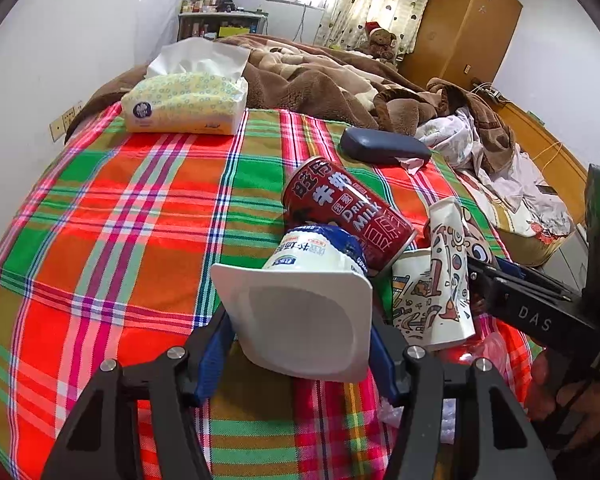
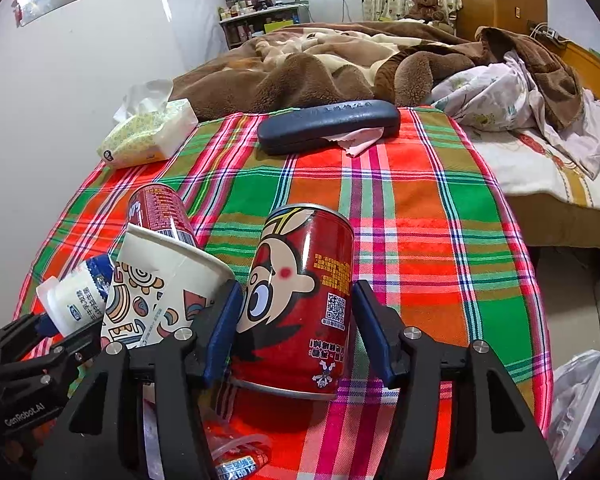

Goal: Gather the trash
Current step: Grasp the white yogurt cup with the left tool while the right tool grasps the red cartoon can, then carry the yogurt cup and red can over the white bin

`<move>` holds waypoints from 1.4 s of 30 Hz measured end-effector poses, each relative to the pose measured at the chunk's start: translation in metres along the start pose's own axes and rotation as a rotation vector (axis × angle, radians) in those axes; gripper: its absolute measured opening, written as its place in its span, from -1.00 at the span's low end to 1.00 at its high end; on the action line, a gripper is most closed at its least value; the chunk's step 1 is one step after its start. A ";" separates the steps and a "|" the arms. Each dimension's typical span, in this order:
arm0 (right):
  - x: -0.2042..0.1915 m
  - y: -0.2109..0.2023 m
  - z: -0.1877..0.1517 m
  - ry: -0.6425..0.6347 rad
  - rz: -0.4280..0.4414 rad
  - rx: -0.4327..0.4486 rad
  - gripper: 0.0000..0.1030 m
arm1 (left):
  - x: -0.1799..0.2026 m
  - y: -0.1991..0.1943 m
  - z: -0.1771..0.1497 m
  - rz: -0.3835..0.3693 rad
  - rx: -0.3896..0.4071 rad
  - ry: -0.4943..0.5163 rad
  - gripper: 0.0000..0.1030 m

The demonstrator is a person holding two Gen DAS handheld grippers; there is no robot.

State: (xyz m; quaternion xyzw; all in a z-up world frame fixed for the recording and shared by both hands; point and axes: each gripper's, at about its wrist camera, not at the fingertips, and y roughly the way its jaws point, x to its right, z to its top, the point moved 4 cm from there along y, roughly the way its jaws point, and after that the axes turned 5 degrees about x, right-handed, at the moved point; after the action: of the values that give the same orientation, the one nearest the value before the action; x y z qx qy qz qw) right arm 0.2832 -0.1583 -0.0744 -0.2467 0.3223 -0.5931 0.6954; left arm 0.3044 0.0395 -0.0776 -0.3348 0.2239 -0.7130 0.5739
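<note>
Nearest, the left gripper (image 1: 300, 344) has its blue fingers (image 1: 214, 354) closed on a white yogurt cup (image 1: 312, 312), tipped with its square mouth toward the camera. The right gripper (image 2: 296, 328) grips a red cartoon can (image 2: 300, 300), jaws partly open around it. Between them lies a crushed paper cup (image 2: 160, 292), and just behind it a second red milk can (image 1: 348, 212), on the plaid cloth (image 1: 120, 220). Farther away are a dark glasses case (image 2: 328, 124) and, at far left, a tissue pack (image 1: 184, 104).

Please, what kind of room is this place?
Most likely a bedroom in a home: a bed with a rumpled brown blanket, a wooden wardrobe, and a teddy bear by the curtain.
</note>
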 end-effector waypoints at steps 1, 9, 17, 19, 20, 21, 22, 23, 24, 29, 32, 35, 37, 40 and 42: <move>0.000 -0.001 0.000 0.001 0.003 0.004 0.12 | 0.000 -0.002 0.000 0.004 0.007 0.000 0.18; 0.005 -0.012 -0.004 0.021 0.009 0.042 0.10 | 0.002 -0.018 0.000 0.022 0.044 0.010 0.18; 0.010 -0.029 -0.011 0.044 0.013 0.074 0.06 | 0.009 -0.038 -0.011 0.019 0.055 0.006 0.18; 0.014 -0.035 -0.013 0.057 0.011 0.080 0.06 | 0.013 -0.044 -0.014 0.015 0.057 0.009 0.18; 0.016 -0.037 -0.015 0.063 0.015 0.081 0.06 | 0.014 -0.046 -0.015 0.014 0.059 0.012 0.18; 0.018 -0.040 -0.016 0.069 0.017 0.083 0.06 | 0.017 -0.049 -0.016 0.014 0.061 0.014 0.18; 0.019 -0.042 -0.017 0.070 0.015 0.085 0.06 | 0.019 -0.052 -0.018 0.012 0.061 0.017 0.18; 0.021 -0.044 -0.019 0.070 0.011 0.085 0.06 | 0.021 -0.053 -0.019 0.011 0.062 0.021 0.18; 0.022 -0.047 -0.021 0.068 0.009 0.083 0.06 | 0.023 -0.056 -0.020 0.010 0.064 0.024 0.18; 0.029 -0.054 -0.036 0.056 -0.020 0.052 0.06 | 0.035 -0.061 -0.028 0.000 0.057 0.038 0.18; 0.032 -0.050 -0.042 0.046 -0.012 0.004 0.06 | 0.039 -0.061 -0.032 -0.005 0.050 0.043 0.18; 0.032 -0.044 -0.044 0.029 -0.010 -0.023 0.07 | 0.043 -0.060 -0.034 -0.006 0.041 0.046 0.18; 0.031 -0.040 -0.040 0.016 -0.014 -0.036 0.07 | 0.045 -0.059 -0.034 -0.007 0.038 0.048 0.18; 0.031 -0.036 -0.037 0.006 -0.025 -0.042 0.07 | 0.046 -0.057 -0.034 -0.004 0.033 0.054 0.18; 0.033 -0.035 -0.036 0.028 -0.019 -0.044 0.06 | 0.047 -0.058 -0.035 -0.005 0.034 0.050 0.18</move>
State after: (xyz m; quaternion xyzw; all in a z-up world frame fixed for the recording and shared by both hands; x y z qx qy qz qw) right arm 0.2364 -0.1958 -0.0784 -0.2566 0.3427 -0.5958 0.6795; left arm 0.2349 0.0056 -0.0502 -0.3076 0.2254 -0.7263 0.5718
